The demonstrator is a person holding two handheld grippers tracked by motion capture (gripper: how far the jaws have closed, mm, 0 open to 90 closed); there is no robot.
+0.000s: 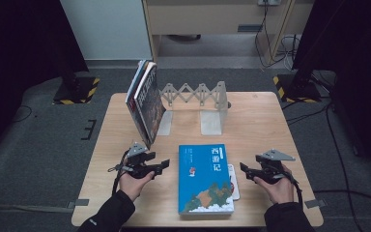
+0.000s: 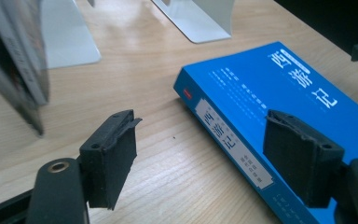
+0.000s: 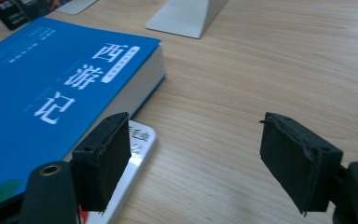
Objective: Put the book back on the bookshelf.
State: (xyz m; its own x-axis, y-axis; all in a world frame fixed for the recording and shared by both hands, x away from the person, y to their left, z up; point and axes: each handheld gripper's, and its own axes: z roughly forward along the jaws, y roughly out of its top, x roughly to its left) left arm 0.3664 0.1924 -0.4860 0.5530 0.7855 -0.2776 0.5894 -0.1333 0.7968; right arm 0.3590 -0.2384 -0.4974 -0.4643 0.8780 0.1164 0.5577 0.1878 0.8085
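Blue book [image 1: 206,178] flat on table [image 1: 261,121] | left tool [image 1: 164,164] open (empty) | right tool [image 1: 243,167] open, touching nothing

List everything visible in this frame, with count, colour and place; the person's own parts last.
Blue book: one, blue cover, flat at table centre front.
Thin white book: one, white, under the blue book's right edge.
Leaning books: a few, dark covers, tilted against the rack's left end.
Expanding book rack: one, pale grey metal, table rear.
Table: one, light wood.
Left gripper: one, black, left of the blue book, jaws open.
Right gripper: one, black, right of it, jaws open.
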